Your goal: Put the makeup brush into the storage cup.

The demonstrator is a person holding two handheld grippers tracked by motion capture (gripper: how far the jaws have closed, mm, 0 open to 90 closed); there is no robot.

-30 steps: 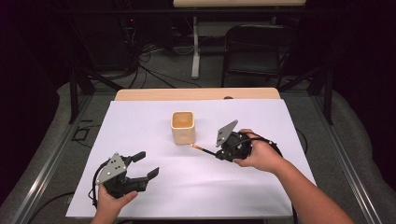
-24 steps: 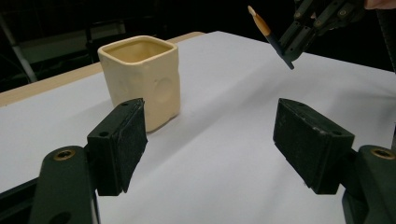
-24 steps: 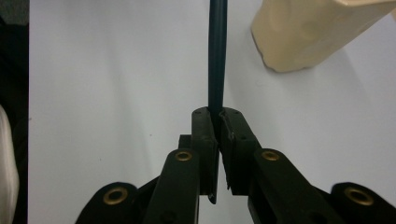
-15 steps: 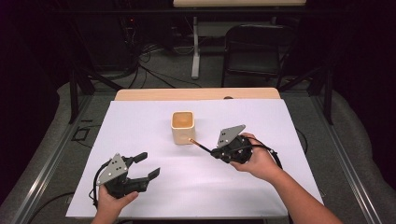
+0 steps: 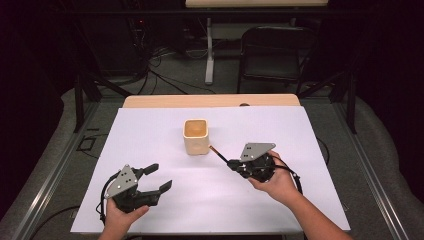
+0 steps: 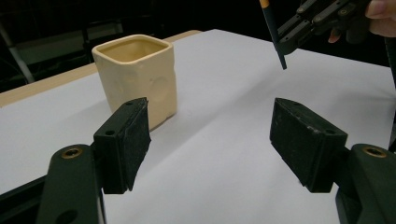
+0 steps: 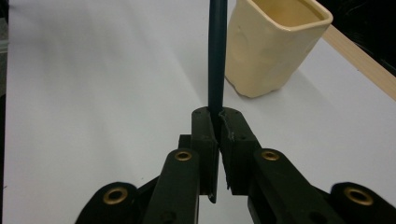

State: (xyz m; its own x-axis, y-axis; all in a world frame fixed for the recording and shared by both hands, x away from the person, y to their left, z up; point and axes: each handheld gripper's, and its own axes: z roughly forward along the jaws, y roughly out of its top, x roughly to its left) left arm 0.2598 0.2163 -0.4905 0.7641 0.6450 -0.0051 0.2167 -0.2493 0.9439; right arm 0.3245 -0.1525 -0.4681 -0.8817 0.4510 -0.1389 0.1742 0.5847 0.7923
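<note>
Across the white sheet [image 5: 280, 125] that covers the table, bare surface lies on every side of the cream square cup [image 5: 195, 136], which stands just toward 12 o'clock of centre; a strip of wooden table edge [image 5: 210, 100] shows along the far side. The near edge of the sheet lies just under both wrists.

At about 7 o'clock of the sheet the left gripper [image 5: 156, 179] hovers in the person's left hand [image 5: 120, 217], its jaws spread wide with nothing between them; in the left gripper view the cup [image 6: 137, 74] stands beyond its left jaw.

At about 4 o'clock from the cup the right gripper [image 5: 231, 164], held in the right hand [image 5: 277, 182], has its jaws pressed together on a dark pencil [image 5: 219, 154]. The pencil's orange-banded end points toward the cup's lower right corner, close to it; whether it touches cannot be told. In the right gripper view the pencil [image 7: 216, 56] runs straight up from the jaws, left of the cup [image 7: 273, 42].

The cup's visible interior looks empty.
</note>
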